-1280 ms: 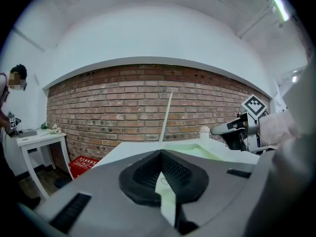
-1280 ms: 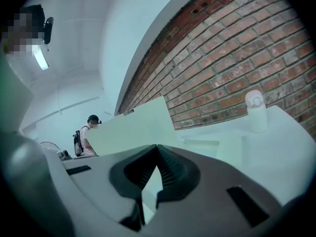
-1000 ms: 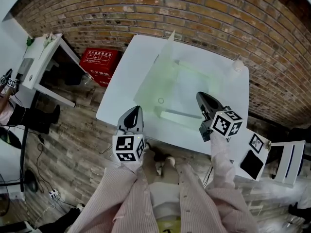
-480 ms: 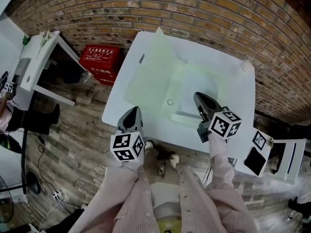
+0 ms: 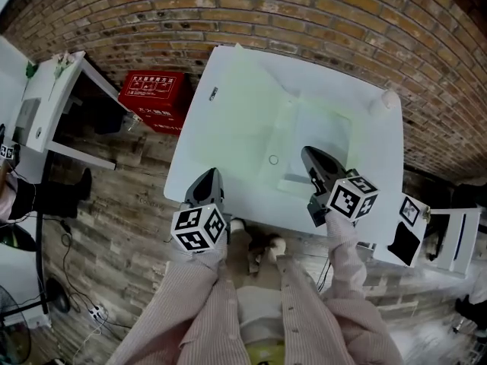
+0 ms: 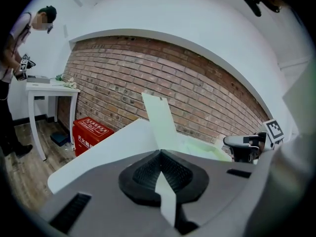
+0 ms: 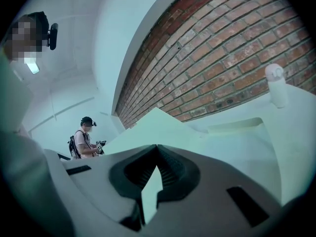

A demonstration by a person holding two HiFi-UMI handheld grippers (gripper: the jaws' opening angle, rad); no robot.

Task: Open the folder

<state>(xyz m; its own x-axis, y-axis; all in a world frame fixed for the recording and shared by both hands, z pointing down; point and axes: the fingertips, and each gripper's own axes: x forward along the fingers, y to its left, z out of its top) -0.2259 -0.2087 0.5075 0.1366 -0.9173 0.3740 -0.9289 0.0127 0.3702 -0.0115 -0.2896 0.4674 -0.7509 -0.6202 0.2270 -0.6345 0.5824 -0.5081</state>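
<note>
Since neither gripper has hold of it, the folder [image 5: 251,120] is the weak point. It lies spread open on the white table [image 5: 365,181], but the left gripper view shows its left cover tilted up rather than flat. That cover is judged liable to swing back shut, or to slide off the table's left edge, which it nears.

The left gripper [image 5: 211,175], at the near table edge, is clenched on nothing. The right gripper [image 5: 308,154], by the folder's near right part, is likewise clenched and empty.

Containers: the folder's right half carries a paler rectangle [image 5: 319,131] — pocket or loose sheet, not determinable. A red crate [image 5: 152,97] stands on the floor beside the table — contents not visible.
</note>
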